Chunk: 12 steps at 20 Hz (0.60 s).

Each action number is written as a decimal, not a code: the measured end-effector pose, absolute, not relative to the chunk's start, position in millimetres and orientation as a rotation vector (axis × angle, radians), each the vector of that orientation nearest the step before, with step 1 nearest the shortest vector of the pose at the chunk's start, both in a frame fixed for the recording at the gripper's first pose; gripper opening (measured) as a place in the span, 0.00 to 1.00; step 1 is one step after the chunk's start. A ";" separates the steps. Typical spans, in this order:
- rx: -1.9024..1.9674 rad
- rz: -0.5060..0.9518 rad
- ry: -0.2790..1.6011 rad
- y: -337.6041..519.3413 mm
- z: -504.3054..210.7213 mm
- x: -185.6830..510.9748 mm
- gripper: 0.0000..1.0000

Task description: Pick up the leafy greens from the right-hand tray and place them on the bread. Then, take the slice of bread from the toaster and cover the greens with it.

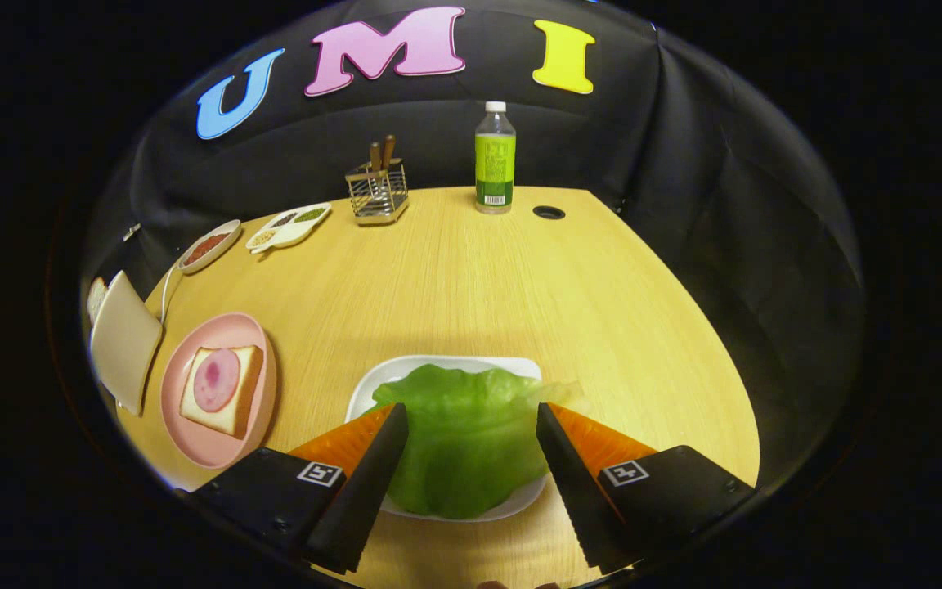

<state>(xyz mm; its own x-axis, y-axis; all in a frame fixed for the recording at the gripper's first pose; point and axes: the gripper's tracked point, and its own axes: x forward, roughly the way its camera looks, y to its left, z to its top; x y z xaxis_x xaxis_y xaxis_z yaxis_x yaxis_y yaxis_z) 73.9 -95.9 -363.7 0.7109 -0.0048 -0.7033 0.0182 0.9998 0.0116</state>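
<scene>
One lettuce leaf lies on one white tray between the parted tongs; one ham-topped bread slice sits at nine o'clock on one pink plate.

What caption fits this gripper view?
Open gripper fingers straddle the green lettuce leaf on its white tray.

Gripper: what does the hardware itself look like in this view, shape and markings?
The gripper has two wedge-shaped fingers tapering toward their tips, with sawtooth ridges along the inner edge of the right one. Each sits on a black blocky mount bearing a small square black-and-white fiducial marker. No cables visible.
</scene>
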 end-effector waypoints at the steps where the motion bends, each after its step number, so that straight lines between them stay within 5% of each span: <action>1: 0.002 -0.009 0.775 -95.9 -364.6 75.3 0.99; 5: -0.042 0.042 0.769 -89.7 -370.5 77.5 0.99; 12: -0.030 0.051 0.788 -87.7 -370.8 81.5 0.79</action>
